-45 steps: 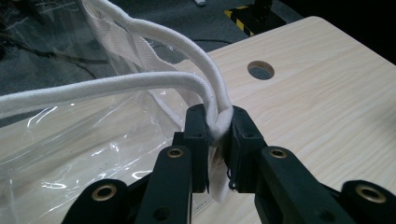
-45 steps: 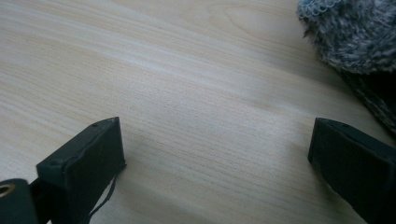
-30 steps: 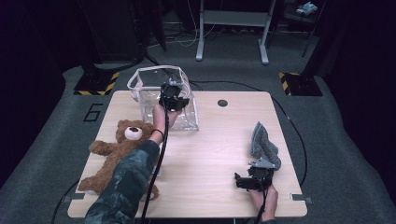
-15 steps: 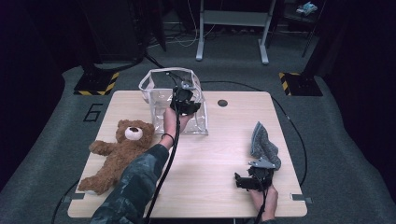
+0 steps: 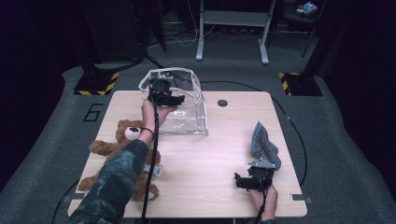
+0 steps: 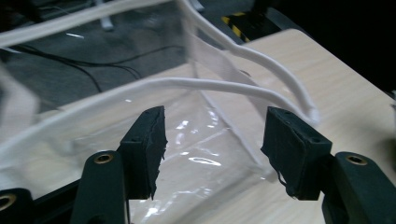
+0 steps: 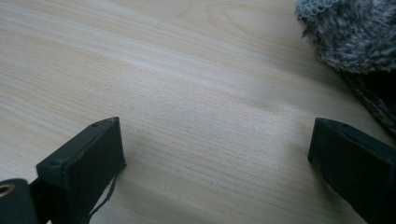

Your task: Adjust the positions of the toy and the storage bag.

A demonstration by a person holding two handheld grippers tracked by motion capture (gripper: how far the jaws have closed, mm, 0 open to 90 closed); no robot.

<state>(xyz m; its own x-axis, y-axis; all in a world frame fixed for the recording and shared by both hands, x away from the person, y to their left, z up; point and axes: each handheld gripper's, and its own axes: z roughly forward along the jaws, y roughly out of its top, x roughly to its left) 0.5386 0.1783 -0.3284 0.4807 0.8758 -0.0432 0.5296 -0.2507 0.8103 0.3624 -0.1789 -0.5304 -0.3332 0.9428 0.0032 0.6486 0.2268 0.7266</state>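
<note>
A clear soft-walled container [image 5: 187, 116] with a white rim stands on the table's far left half. My left gripper [image 5: 177, 99] hovers over its left side, open. In the left gripper view the white rim [image 6: 219, 86] curves just beyond the open left gripper [image 6: 215, 135], and nothing is clamped. A brown teddy bear [image 5: 122, 145] lies on its back at the near left, partly under the person's sleeve. A grey knitted piece [image 5: 262, 142] lies at the right. My right gripper [image 5: 239, 182] rests open near the front edge, with the knit [image 7: 355, 32] just beyond its right jaw.
The light wooden table [image 5: 224, 140] has a small black round hole [image 5: 222, 102] near its far edge. Cables trail from both grippers across the table and off it. Striped floor bases [image 5: 95, 84] and a metal stand [image 5: 231, 28] stand behind the table.
The container shifted slightly right and nearer, then stayed. My left gripper went with it, then drew back left over the container's left rim. The right gripper has not moved.
</note>
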